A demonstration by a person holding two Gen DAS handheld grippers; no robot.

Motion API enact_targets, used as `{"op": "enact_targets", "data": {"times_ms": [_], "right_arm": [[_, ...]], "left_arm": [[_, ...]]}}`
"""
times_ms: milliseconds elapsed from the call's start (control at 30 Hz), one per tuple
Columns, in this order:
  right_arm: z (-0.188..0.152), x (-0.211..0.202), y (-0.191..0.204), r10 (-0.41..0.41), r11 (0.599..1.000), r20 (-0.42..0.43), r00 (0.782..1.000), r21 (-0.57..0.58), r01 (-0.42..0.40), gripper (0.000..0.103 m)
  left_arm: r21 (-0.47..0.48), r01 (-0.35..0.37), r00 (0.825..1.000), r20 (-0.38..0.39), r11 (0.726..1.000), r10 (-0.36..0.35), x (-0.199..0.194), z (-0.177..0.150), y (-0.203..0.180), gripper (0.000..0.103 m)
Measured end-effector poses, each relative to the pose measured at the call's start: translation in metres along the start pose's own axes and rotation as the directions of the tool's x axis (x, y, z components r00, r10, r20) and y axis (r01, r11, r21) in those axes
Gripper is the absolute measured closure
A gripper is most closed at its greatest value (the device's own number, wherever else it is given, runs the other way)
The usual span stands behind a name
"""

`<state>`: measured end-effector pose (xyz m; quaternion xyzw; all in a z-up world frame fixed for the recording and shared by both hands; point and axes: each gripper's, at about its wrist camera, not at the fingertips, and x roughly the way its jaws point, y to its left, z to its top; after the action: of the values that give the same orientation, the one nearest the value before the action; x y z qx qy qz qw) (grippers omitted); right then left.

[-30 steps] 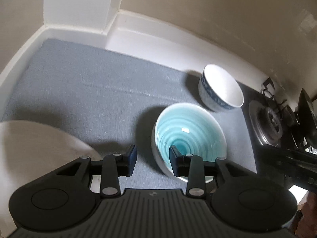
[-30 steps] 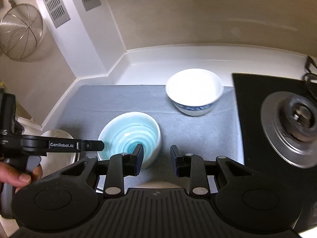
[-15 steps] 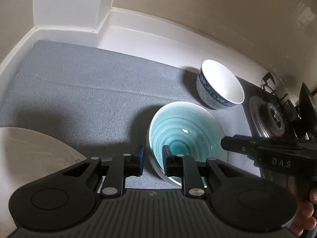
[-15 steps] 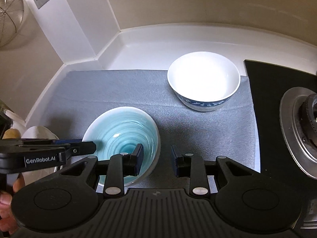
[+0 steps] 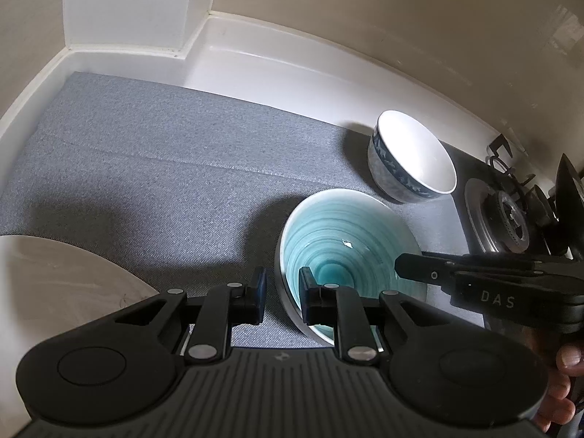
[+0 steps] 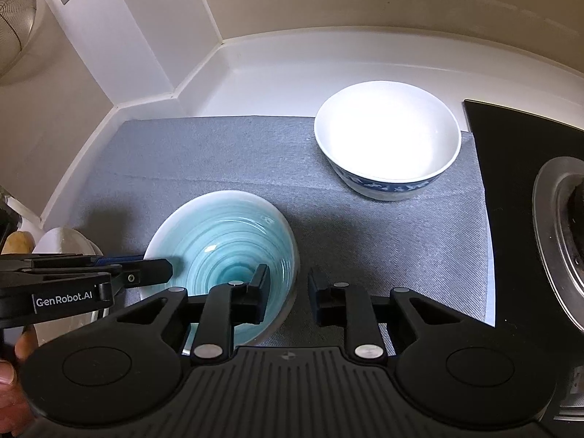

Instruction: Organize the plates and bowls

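Observation:
A turquoise bowl [image 5: 346, 252] with a pale rim sits on the grey mat [image 5: 164, 168]. My left gripper [image 5: 281, 294] straddles its left rim, one finger outside and one inside, jaws narrowed around the wall. My right gripper [image 6: 287, 294] straddles the bowl's [image 6: 226, 252] right rim, jaws apart with a gap to the wall. A white bowl with a blue pattern [image 6: 387, 138] stands on the mat behind; it also shows in the left wrist view [image 5: 412, 160]. A pale plate [image 5: 54, 281] lies at the lower left.
A gas hob with burner [image 5: 507, 215] lies right of the mat, also in the right wrist view [image 6: 562, 248]. White counter upstand and walls close the back and left. A wire strainer [image 6: 14, 3] hangs at the far left.
My left gripper has closed in on the turquoise bowl's rim. My right gripper has moved down and left so its fingers straddle the bowl's other rim.

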<state>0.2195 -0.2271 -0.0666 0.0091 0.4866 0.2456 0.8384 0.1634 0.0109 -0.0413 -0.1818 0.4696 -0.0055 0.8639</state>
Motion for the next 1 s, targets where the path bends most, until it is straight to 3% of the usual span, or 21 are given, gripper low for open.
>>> {"op": "enact_targets", "data": {"times_ms": [367,833,1000], "right_arm": [[-0.002,0.001,0.001,-0.010,1.000,0.001,1.000,-0.006,0.010,0.091],[-0.004,0.006,0.004,-0.030,0.999,-0.006,1.000,-0.030,0.030,0.092],[-0.007,-0.004,0.005,-0.029,0.999,0.017,0.999,-0.021,0.029,0.093]], "left_arm": [[0.006,0.002,1.000,0.002,1.000,-0.002,-0.001,0.000,-0.002,0.087],[0.033,-0.008,1.000,0.009,0.999,0.008,-0.002,-0.002,-0.005,0.092],[0.049,-0.012,0.999,0.044,0.999,0.010,-0.013,-0.005,-0.011,0.092]]}}
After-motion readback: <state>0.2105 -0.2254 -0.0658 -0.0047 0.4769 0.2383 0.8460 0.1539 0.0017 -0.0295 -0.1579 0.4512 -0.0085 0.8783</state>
